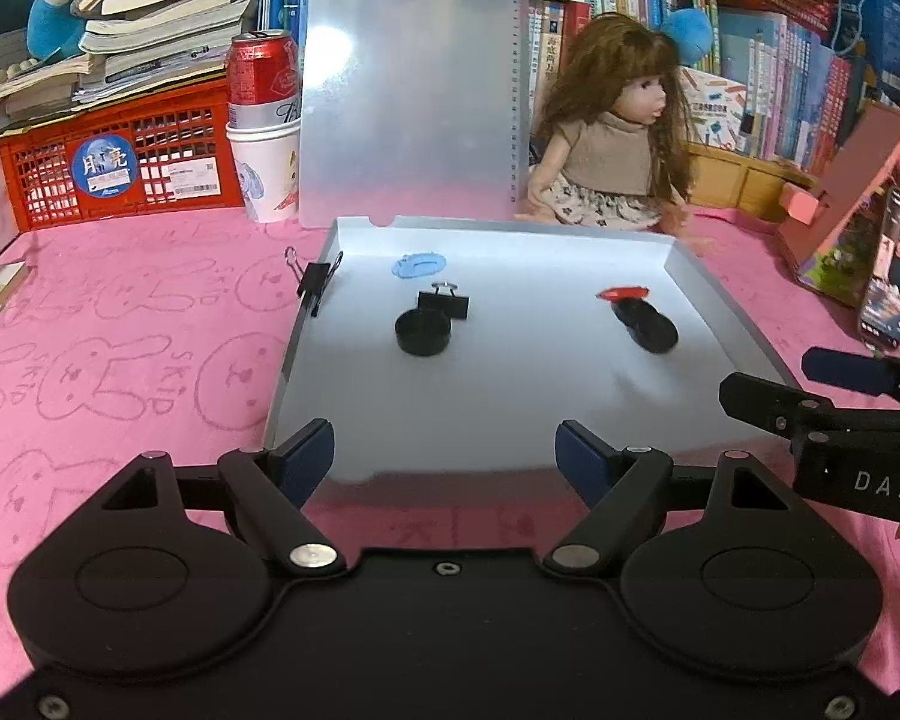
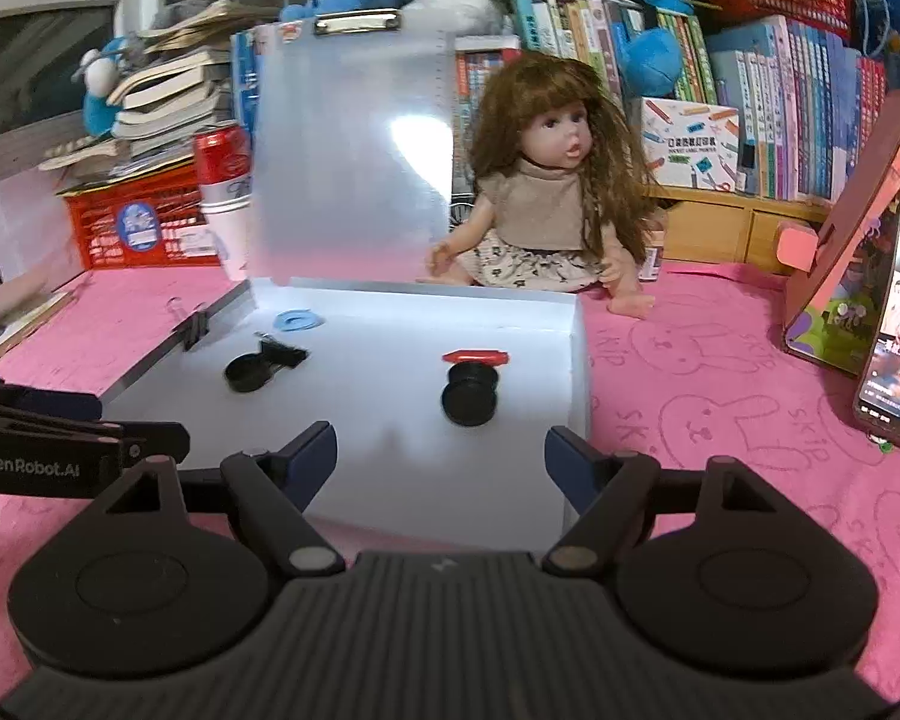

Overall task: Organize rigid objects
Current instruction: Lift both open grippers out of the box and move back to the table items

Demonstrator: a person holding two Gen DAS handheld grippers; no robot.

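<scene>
**Open document case on a pink-covered desk, both tools clear**

Left wrist view: the left hand-held gripper (image 1: 445, 457) stands wide and empty above the near edge of the shallow white plastic case (image 1: 570, 408). Inside, a black round cap (image 1: 422, 332) touches a black binder clip (image 1: 444, 302); a second black round cap (image 1: 645, 324) lies near the right wall.

Right wrist view: the right hand-held gripper (image 2: 440, 461) is likewise wide and empty. A flat red disc (image 2: 475, 356) sits just behind that second cap; a blue ring (image 2: 297, 319) lies by the far wall.
</scene>
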